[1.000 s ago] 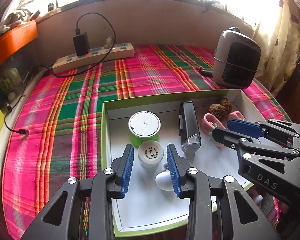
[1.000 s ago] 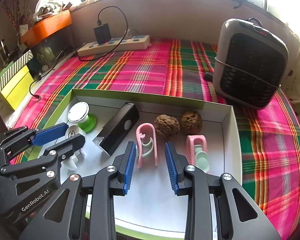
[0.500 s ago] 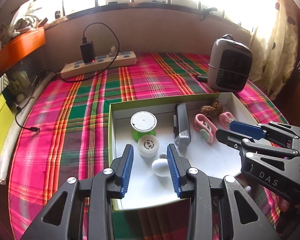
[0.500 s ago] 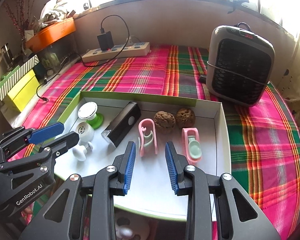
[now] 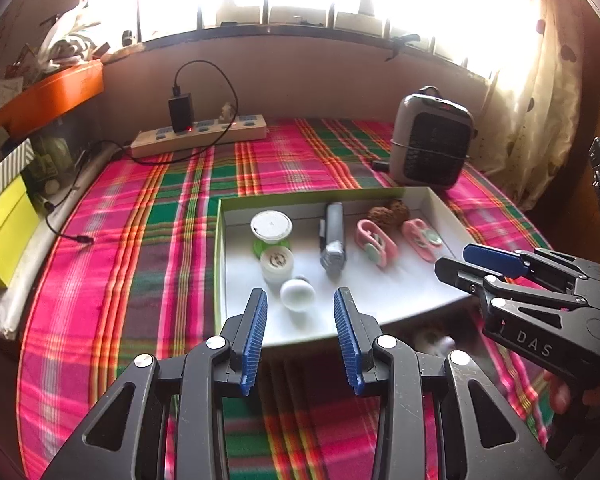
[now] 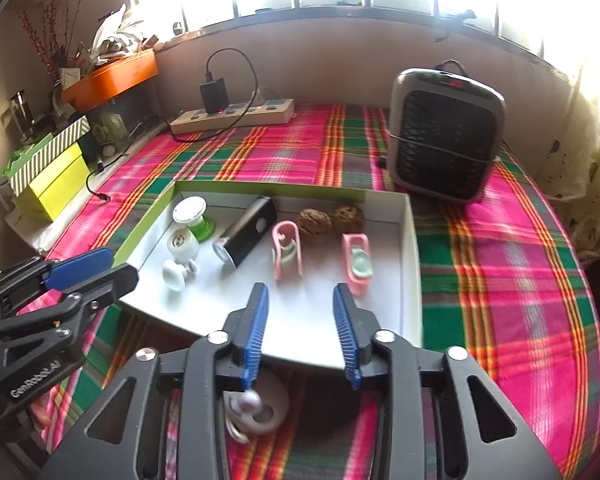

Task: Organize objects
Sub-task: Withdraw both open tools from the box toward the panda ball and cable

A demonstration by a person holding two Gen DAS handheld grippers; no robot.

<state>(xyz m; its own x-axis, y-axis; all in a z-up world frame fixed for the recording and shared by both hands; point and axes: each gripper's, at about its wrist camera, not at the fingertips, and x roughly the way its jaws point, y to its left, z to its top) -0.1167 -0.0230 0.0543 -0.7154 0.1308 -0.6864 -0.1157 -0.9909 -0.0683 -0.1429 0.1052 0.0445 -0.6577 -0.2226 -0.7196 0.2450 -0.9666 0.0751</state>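
Both my claws are empty, jaws spread wide. My left gripper [image 5: 300,336] hangs over the near edge of the tray [image 5: 384,312], and straight ahead of its tips, just inside that edge, lies the white knob [image 5: 297,293]. Beyond the knob sits the white cap [image 5: 276,264], and past that the green-based spool [image 5: 271,229], all three in a line running away from me along the tray's left side. My right gripper [image 6: 300,332] hangs over the same near edge, further right; just ahead and slightly right of its tips lies a pink clip [image 6: 357,261], ahead and slightly left a second pink clip [image 6: 286,249], and further left the black torch [image 6: 246,235]. The two walnuts [image 6: 331,219] rest against the far wall, touching or nearly so.

My reading is that the sorting is mostly done: like sits with like, white pieces left, torch in the middle, clips and walnuts right. What may be left is below my right claw, nearer to me than the tray: a round white object [image 6: 256,404] on the plaid cloth [image 6: 500,260], outside the tray. It is blurred and I cannot tell what it is. If it belongs with the rest, my right claw is nearest, but it sits close under the fingers.
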